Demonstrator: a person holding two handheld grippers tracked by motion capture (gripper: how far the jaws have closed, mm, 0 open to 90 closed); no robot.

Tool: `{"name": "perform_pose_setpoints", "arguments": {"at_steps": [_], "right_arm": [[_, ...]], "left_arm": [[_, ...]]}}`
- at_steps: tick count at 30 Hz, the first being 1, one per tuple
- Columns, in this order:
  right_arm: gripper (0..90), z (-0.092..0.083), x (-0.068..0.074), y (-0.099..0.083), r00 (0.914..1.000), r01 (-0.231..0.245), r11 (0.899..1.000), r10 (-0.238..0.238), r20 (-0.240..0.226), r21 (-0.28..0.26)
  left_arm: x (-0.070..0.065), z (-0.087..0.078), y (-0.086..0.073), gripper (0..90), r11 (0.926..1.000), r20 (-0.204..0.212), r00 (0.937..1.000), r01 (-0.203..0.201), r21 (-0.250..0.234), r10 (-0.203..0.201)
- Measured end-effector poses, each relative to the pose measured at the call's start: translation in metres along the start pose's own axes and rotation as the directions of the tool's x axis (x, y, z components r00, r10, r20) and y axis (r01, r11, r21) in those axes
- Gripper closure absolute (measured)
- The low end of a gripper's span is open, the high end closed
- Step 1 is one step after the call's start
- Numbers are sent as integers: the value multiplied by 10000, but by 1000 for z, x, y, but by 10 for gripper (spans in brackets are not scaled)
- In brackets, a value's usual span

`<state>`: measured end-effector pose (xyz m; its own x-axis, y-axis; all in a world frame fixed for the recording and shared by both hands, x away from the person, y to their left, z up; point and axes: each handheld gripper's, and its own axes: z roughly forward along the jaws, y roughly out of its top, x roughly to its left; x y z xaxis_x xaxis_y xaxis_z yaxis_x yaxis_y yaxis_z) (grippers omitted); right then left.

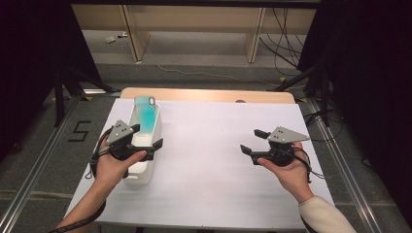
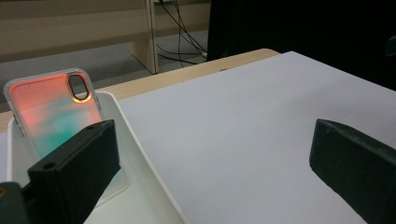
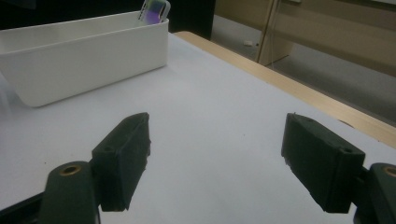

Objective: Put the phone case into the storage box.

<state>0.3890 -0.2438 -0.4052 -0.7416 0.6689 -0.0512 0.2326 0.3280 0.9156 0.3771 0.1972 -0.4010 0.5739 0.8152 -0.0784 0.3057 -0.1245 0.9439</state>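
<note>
A long white bin (image 1: 151,167) stands on the left of the white tabletop (image 1: 214,160). Inside it a clear phone case (image 1: 145,114) with a teal tint leans upright against the far end; it looks orange and teal in the left gripper view (image 2: 51,112). My left gripper (image 1: 146,135) is open over the bin's middle, one jaw above the bin and the other past its right wall (image 2: 140,154). My right gripper (image 1: 252,141) is open and empty above the right side of the table. From it I see the bin (image 3: 84,51) and the case's top (image 3: 155,10).
The table's wooden far edge (image 1: 209,94) shows beyond the white sheet. Behind it stand wooden furniture legs (image 1: 133,34) and loose cables (image 1: 286,43) on the floor. A "5" tape mark (image 1: 80,131) lies on the floor at left. Metal rails (image 1: 340,160) run along both sides.
</note>
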Motion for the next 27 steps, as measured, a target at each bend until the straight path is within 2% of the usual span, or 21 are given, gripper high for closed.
{"name": "perform_pose_setpoints", "arguments": {"at_steps": [5,12,27], "right_arm": [[249,1,0,0,10000,14,10000,-14,-3,-9],[249,1,0,0,10000,15,10000,-15,42,-77],[247,2,0,-1,10000,-5,10000,5,27,-92]], "left_arm": [[-5,-5,-4,12,9999,55,9998,-173,-7,173],[-8,-10,-8,12,9999,86,9999,-144,-70,145],[-10,-9,-11,9,9996,230,9994,-239,-114,241]]}}
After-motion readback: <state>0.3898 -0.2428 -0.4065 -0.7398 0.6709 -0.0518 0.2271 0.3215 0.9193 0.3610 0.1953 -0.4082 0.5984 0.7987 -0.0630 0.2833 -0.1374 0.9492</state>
